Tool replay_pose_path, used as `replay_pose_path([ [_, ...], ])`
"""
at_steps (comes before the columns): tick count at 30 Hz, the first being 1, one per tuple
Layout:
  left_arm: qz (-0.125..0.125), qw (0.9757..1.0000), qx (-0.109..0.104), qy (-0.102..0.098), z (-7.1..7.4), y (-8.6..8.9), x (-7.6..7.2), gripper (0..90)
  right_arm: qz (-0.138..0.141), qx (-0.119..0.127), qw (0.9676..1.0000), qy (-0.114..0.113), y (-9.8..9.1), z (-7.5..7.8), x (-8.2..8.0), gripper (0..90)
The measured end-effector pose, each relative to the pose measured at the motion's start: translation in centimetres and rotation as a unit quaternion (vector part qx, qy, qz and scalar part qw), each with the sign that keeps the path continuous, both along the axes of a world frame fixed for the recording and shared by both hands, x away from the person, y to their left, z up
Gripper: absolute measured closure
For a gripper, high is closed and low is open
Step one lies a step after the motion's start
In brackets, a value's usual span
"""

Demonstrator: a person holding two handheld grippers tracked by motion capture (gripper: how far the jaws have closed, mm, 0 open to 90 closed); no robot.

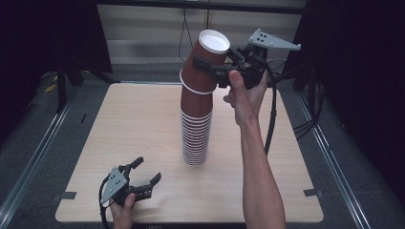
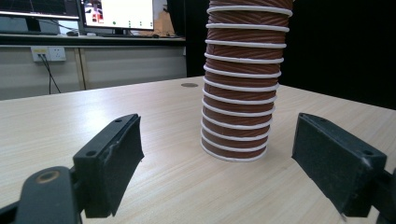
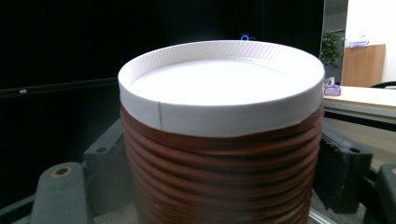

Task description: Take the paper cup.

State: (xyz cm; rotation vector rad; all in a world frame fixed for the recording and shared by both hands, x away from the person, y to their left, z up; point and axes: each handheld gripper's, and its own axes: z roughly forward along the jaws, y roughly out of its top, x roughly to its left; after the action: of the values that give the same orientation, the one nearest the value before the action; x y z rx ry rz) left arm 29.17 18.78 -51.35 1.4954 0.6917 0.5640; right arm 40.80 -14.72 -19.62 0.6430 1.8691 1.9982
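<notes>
While I lifted the top cup (image 1: 206, 59), tilted, off the stack (image 1: 196, 129) mid-worktop (image 1: 143, 124), my right tool (image 1: 213, 67) clamped its ribbed wall; left tool (image 1: 143, 179) rested released, clear.

Right gripper (image 1: 208, 64) raised, clamped; left gripper (image 1: 146, 177) low, spread.

- Top cup (image 1: 206, 56): paper, ribbed reddish-brown wall, matt; upturned base plain white, smooth.
- Cup stack (image 1: 196, 129) below: same ribbed brown paper w/ rolled white rims.
- Table (image 1: 133, 129): light wood-grain top, smooth, faint sheen.
- Right gripper (image 1: 210, 64) & left gripper (image 1: 145, 176): black matt plastic; pads (image 2: 119, 158) look rubbery, slightly rough.
- Plate on right gripper: grey, matt, prob. metal.
</notes>
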Motion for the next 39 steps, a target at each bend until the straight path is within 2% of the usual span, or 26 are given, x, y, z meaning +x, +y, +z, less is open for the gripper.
replay_pose_path([
  [21,0.001,1.0000,0.002,0.000,0.0,0.0,0.0,15.8,-0.012,0.026,0.9995,-0.012,-2.2,1.6,-1.3,20.4],
  [31,-0.001,1.0000,0.001,0.004,0.0,0.0,0.1,15.8,-0.027,0.025,0.9992,-0.018,-4.3,1.9,-2.3,20.5],
  [39,0.000,1.0000,0.004,0.002,0.0,0.0,0.1,15.8,-0.052,0.008,0.9984,-0.021,-6.6,1.6,-3.6,20.5],
])
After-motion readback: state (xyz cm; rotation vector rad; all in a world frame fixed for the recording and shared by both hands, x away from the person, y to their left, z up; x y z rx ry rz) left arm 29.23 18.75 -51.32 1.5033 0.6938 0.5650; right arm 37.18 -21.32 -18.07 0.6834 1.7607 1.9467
